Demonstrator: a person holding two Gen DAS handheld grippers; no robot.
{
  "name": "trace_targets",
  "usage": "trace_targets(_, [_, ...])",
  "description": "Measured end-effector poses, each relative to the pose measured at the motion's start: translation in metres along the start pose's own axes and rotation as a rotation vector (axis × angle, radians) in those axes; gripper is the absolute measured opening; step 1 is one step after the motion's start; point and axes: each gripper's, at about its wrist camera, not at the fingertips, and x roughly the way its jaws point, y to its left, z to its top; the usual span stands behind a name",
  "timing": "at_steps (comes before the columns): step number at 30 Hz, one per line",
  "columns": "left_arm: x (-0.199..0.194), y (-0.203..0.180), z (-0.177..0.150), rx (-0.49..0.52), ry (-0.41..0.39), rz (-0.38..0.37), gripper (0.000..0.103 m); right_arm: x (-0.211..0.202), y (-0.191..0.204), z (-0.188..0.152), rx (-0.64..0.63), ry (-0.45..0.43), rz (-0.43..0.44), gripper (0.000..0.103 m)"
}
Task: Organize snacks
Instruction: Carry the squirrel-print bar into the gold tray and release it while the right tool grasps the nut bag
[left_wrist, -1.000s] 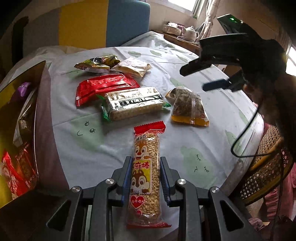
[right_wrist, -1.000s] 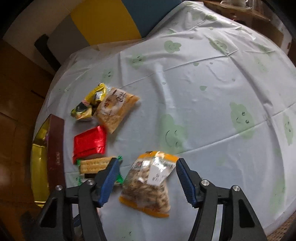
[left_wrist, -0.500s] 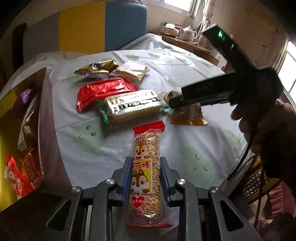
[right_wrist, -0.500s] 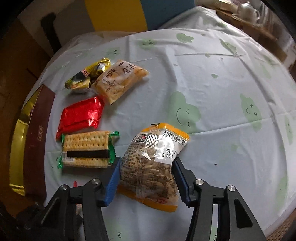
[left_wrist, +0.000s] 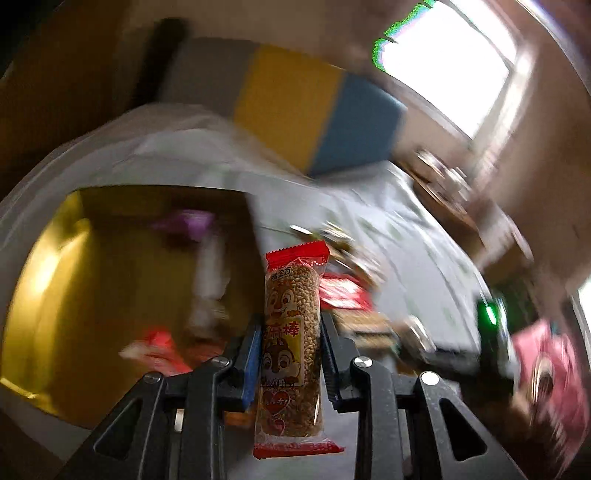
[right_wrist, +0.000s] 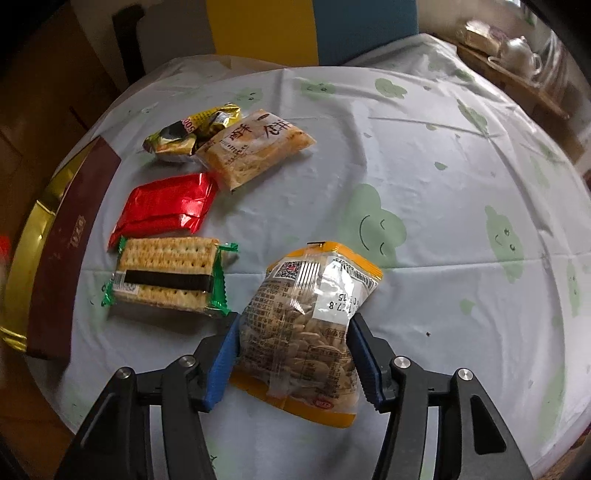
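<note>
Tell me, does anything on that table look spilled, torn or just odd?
Nothing looks spilled or torn. The seed bag sits between the right gripper pads, its jaws opening a little. The cracker pack, red packet and two more packets lie loosely, slightly askew, beside the gold box.

Glossy foil red pack (right_wrist: 166, 206); matt cloth table cover (right_wrist: 424, 177).

We see the gold box (left_wrist: 55, 295) and its contents smeared by blur; the seed packet (right_wrist: 306, 332) hides its own lower sides behind pads
</note>
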Motion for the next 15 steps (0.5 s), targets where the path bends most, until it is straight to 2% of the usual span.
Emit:
trace_targets(5, [0.01,0.06,0.019,-0.181,0.022,0.099,0.029,0.0,0.003,-0.002,-0.025,-0.011,-0.016,0.059])
trace_targets(9, [0.031,0.08,0.03,-0.242,0.057,0.133,0.029,-0.004,0.0,-0.005,-0.03,-0.012,-0.015,0.059])
trace_targets(13, [0.064,0.083,0.044,-0.24,0.105,0.167,0.029,-0.002,0.002,-0.005,-0.032,-0.011,-0.016,0.059])
trace_targets(15, [0.079,0.088,0.048,-0.268,0.126,0.152,0.033,-0.002,0.002,-0.004,-0.03,-0.012,-0.016,0.059])
